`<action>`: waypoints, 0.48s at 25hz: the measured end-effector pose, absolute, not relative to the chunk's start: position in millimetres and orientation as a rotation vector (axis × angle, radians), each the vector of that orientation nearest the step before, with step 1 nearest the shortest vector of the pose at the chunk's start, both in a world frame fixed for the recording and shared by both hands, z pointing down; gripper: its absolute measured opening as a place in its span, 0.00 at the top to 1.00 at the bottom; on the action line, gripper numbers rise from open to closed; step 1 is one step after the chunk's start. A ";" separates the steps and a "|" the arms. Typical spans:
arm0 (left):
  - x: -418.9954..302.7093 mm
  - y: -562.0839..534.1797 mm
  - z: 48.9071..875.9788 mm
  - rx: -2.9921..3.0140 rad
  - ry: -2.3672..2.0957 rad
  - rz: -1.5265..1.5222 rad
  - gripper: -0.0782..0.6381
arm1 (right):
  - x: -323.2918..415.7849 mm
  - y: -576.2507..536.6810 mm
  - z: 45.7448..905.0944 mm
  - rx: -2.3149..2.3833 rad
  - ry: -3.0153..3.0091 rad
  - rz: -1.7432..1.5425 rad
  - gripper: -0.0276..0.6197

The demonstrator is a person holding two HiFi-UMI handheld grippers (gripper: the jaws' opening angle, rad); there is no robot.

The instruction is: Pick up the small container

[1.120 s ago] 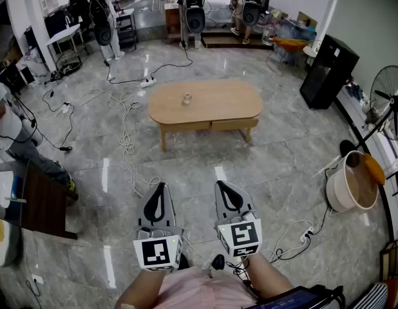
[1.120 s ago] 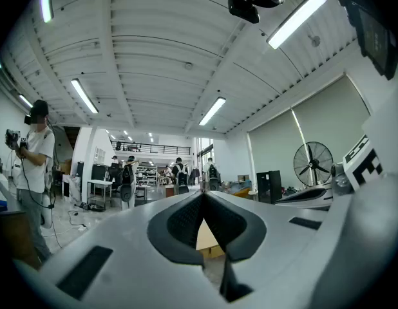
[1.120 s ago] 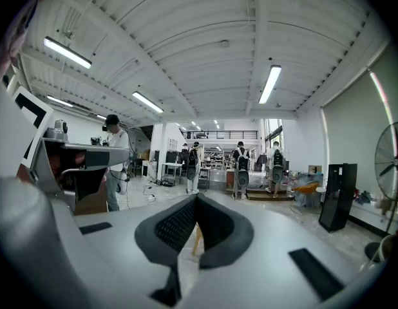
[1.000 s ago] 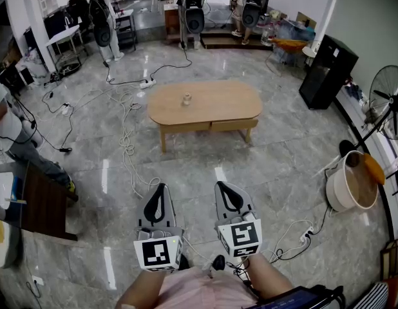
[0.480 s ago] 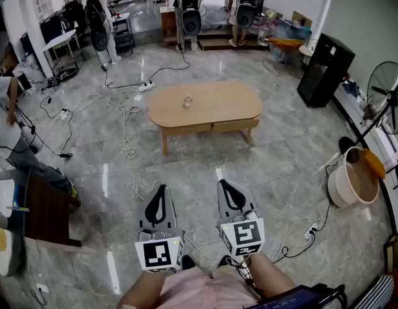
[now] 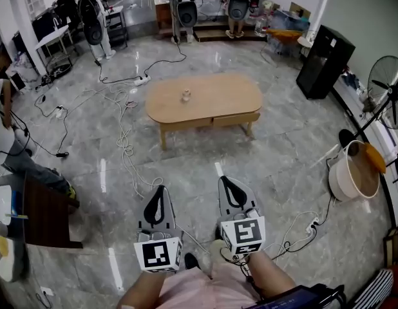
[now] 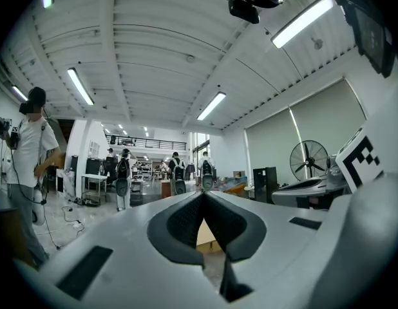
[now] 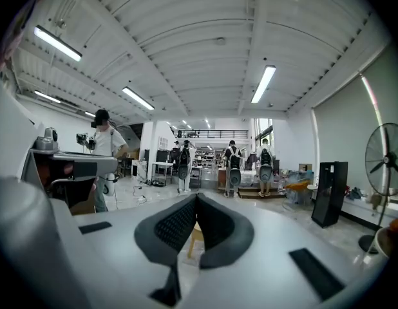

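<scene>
We stand on a grey marble floor (image 6: 283, 153), well apart from a low oval wooden table (image 6: 218, 102). The small container (image 6: 185, 96), a little pale jar, sits upright and alone on the tabletop, left of its middle.

We hold the left gripper (image 6: 161, 189) and the right gripper (image 6: 223, 183) side by side, low in front of us, both pointing toward the table. In each gripper view the two dark jaw pads meet at the tip, with nothing between them. A sliver of the table shows through the gap below the tips.

Cables (image 6: 125, 147) trail across the floor between us and the table.

As we judge it, the task has barely begun: nothing is grasped and the container is untouched. What is left is to walk up to the table, bring one gripper to the container, part its jaws, clamp them around it, and lift.
</scene>
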State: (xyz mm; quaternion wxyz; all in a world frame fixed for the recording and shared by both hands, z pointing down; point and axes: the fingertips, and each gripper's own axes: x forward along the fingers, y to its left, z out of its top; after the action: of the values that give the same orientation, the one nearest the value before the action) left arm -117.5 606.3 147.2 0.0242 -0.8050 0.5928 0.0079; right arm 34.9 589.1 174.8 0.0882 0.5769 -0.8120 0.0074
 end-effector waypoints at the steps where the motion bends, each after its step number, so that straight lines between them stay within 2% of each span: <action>1: -115.4 599.1 150.5 -2.494 1.838 0.017 0.87 | 37.3 581.6 177.6 1.717 -2.415 0.027 0.95; 12: -62.0 472.5 157.9 -2.449 1.888 -0.050 0.87 | 95.7 439.8 193.0 1.688 -2.455 0.079 0.95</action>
State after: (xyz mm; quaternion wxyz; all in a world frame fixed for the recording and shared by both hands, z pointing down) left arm -62.0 472.5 157.9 0.0244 -0.7916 0.6104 -0.0162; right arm 95.7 439.8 193.0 0.0805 0.5644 -0.8211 0.0266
